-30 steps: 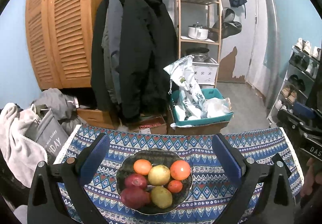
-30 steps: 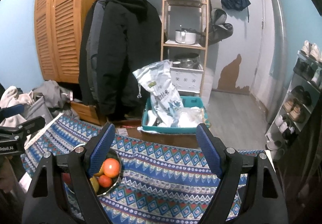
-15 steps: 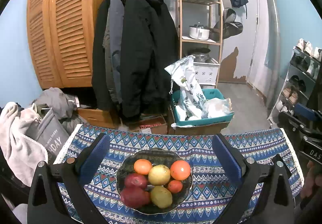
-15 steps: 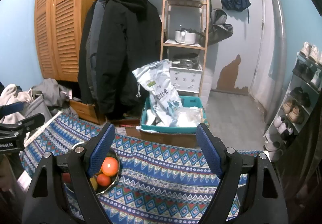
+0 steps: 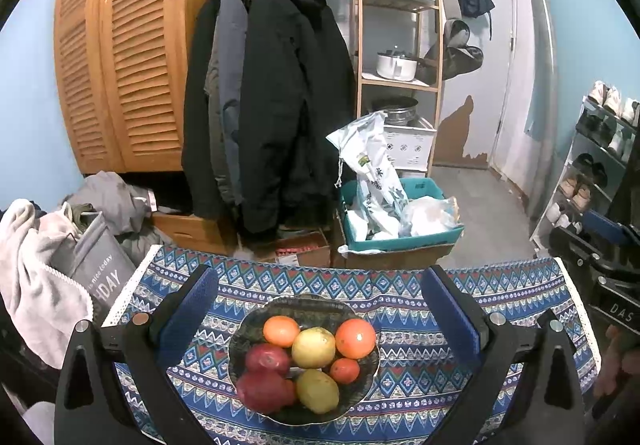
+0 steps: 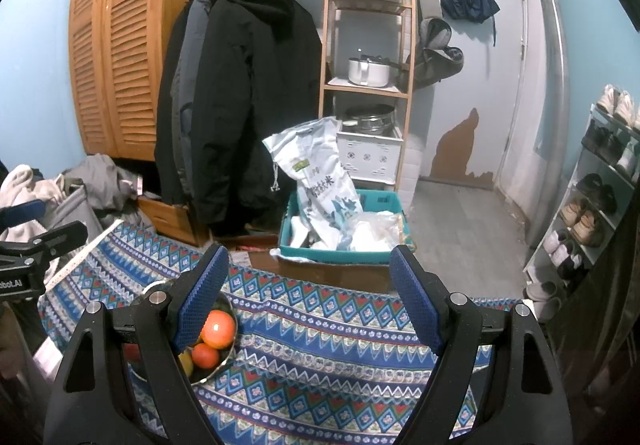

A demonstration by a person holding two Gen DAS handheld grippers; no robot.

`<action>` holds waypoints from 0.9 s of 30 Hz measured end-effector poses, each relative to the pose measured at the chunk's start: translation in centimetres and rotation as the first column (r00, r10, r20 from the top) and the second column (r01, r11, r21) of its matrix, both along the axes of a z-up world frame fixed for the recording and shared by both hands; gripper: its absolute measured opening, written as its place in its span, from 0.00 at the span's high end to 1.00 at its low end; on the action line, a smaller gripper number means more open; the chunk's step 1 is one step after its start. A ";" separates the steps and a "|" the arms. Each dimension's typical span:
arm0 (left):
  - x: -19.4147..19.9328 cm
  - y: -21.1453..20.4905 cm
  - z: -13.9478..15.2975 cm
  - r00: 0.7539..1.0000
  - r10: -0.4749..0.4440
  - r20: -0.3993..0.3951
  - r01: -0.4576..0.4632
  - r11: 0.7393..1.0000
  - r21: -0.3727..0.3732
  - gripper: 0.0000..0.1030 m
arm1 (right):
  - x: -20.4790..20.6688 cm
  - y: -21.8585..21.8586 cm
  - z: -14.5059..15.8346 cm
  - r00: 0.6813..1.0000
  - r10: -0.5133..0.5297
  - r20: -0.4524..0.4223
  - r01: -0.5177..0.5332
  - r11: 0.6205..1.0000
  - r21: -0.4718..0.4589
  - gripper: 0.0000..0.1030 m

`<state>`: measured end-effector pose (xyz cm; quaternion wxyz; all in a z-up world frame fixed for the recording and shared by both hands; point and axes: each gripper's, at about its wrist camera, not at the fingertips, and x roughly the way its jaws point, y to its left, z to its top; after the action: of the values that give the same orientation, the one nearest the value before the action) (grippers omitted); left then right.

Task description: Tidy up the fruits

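Note:
A dark bowl (image 5: 248,329) sits on the blue patterned tablecloth (image 5: 400,297). It holds oranges (image 5: 355,338), two yellow fruits (image 5: 313,347) and two red fruits (image 5: 267,359). My left gripper (image 5: 318,309) is open and empty, its jaws wide on either side of the bowl and above it. My right gripper (image 6: 308,297) is open and empty over the cloth, to the right of the bowl (image 6: 228,359). An orange (image 6: 217,329) shows beside its left finger.
Beyond the table's far edge stand a teal bin with bags (image 5: 400,221), hanging black coats (image 5: 272,105), a wooden shelf with pots (image 5: 396,65) and a louvred wardrobe (image 5: 120,57). Clothes and a grey bag (image 5: 100,273) lie at left. A shoe rack (image 6: 592,197) stands at right.
Both grippers have barely moved. The views have shifted very slightly. The fruits lie as before.

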<state>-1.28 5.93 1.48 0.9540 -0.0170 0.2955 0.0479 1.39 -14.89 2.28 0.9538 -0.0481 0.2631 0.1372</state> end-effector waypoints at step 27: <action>-0.2 0.0 0.3 1.000 0.019 0.004 -0.019 1.000 -0.010 0.01 | -0.2 -0.6 -0.6 1.000 -0.001 0.001 0.001 1.000 -0.011 0.21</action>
<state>-1.48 5.96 1.81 0.9540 -0.0245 0.2937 0.0556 1.23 -15.45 1.72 0.9536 -0.0532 0.2636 0.1351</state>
